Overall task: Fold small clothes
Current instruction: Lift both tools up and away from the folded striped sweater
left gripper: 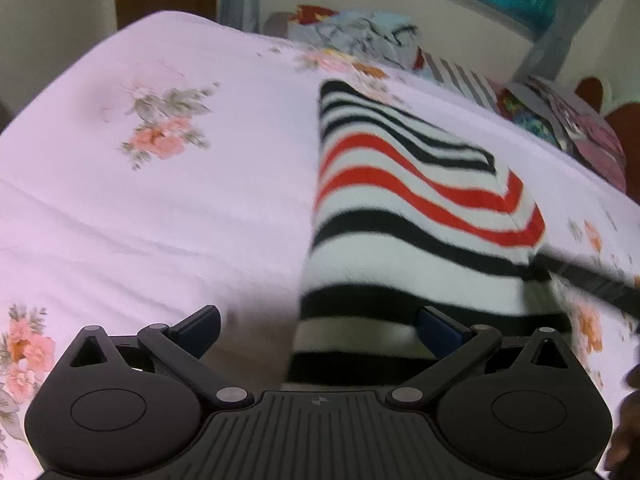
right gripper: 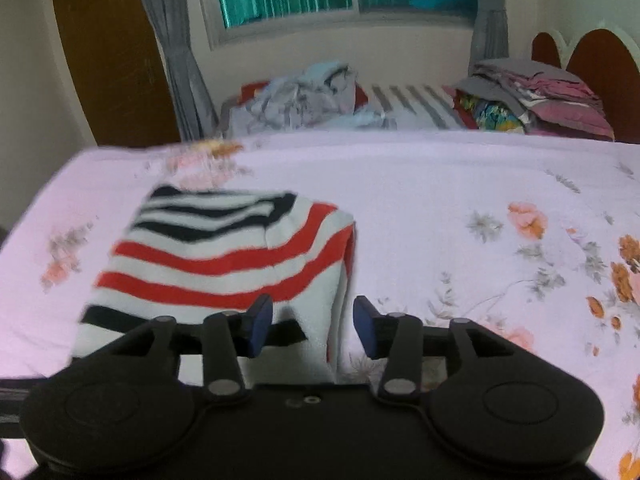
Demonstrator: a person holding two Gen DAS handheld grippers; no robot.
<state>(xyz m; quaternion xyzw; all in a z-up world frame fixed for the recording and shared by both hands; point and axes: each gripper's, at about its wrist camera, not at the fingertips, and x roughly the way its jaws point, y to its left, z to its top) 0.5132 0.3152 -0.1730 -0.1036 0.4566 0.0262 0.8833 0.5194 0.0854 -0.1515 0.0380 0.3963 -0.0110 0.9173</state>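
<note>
A striped garment (right gripper: 224,264), white with red and black bands, lies on the bed (right gripper: 440,208), already doubled lengthwise into a narrow strip, one layer lapped over another along its right edge. Its near end reaches the fingers of both tools; its far end points toward the window.

The left hand-held gripper (left gripper: 318,330) is released, jaws spread wide. The garment's near left corner lies between and under its fingers, the right blue pad (left gripper: 438,330) over the cloth, the left pad over bare sheet. No pinch is visible.

The right hand-held gripper (right gripper: 314,326) is likewise released, jaws apart astride the garment's near right corner: the left pad (right gripper: 260,326) over the striped cloth, the right pad over the floral sheet.

Judged step: both tools are placed at the near hem, apparently to take the two near corners for a crosswise fold. The next move would call for both jaws to close through all layers at once, then lift evenly and carry the hem toward the far end. An uneven grip could let the lapped layer slide open.

At the far side of the bed lie a pile of loose clothes (right gripper: 304,96) and a folded stack (right gripper: 556,100). Motion blur softens all edges.
</note>
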